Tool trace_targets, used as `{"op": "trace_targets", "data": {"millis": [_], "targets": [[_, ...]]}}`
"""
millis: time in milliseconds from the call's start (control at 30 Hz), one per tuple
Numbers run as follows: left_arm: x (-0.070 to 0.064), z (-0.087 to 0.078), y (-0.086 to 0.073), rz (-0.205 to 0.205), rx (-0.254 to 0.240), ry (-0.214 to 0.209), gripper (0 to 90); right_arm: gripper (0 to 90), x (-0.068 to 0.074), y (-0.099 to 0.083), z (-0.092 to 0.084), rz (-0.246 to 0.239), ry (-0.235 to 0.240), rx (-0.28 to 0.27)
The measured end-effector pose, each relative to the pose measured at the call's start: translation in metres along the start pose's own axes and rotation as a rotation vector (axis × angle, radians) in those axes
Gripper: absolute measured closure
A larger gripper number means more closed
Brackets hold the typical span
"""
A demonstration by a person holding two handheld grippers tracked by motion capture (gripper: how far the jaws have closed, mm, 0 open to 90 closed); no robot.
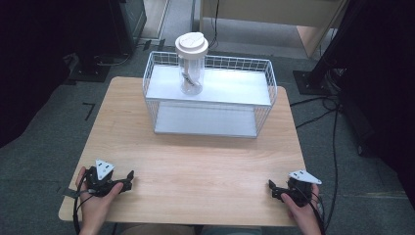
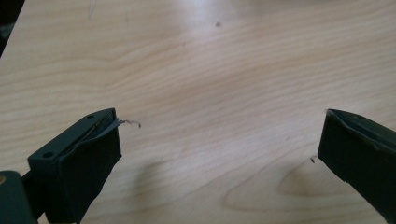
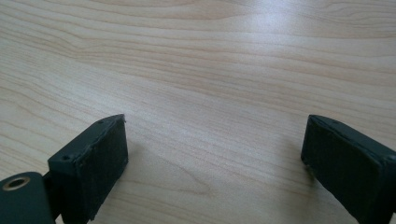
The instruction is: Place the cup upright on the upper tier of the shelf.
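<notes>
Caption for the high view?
Both grippers, left and right, rest open on the table; jar stands atop the wire rack.

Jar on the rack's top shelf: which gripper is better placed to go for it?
Left, marginally. The jar stands left of the rack's middle, on the left gripper's side; the right gripper would cross farther. Both rest open near the table's front edge.

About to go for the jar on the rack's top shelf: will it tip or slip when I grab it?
The jar is tall and narrow with a wide white lid, so it probably tips if pushed up high. Its clear wall looks smooth, likely slippery. It seems nearly empty, so probably light. Both the left gripper and right gripper are open on the table.
</notes>
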State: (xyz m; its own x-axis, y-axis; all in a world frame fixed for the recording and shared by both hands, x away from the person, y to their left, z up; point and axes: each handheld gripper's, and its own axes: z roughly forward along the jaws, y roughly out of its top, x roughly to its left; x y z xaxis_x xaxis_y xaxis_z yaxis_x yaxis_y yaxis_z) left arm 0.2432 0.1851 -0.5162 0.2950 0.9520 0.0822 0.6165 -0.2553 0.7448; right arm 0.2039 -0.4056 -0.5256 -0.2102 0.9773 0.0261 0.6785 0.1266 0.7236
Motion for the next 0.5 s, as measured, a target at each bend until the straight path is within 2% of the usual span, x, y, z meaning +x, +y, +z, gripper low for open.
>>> {"op": "trace_targets", "data": {"millis": [100, 133, 233, 333, 500], "targets": [[0.0009, 0.0003, -0.0010, 0.004, 0.021, 0.006, 0.0, 7.0, 0.0001, 0.0000, 0.0000, 0.000, -0.001, 0.000], [0.0000, 0.0020, -0.0009, 0.013, 0.048, 0.024, 0.0, 7.0, 0.0001, 0.0000, 0.0000, -0.001, -0.001, 0.000], [0.0015, 0.0038, 0.0001, -0.002, 0.061, 0.005, 0.0, 6.9, 0.0001, 0.0000, 0.0000, -0.001, -0.001, 0.000], [0.0064, 0.0066, 0.0012, -0.037, 0.089, -0.062, 0.0, 6.9, 0.0008, 0.0000, -0.0002, 0.014, -0.012, 0.002], [0.0058, 0.0080, 0.0026, -0.040, 0.090, -0.057, 0.0, 6.8, 0.0080, 0.0006, 0.0007, 0.050, -0.053, 0.001]]}}
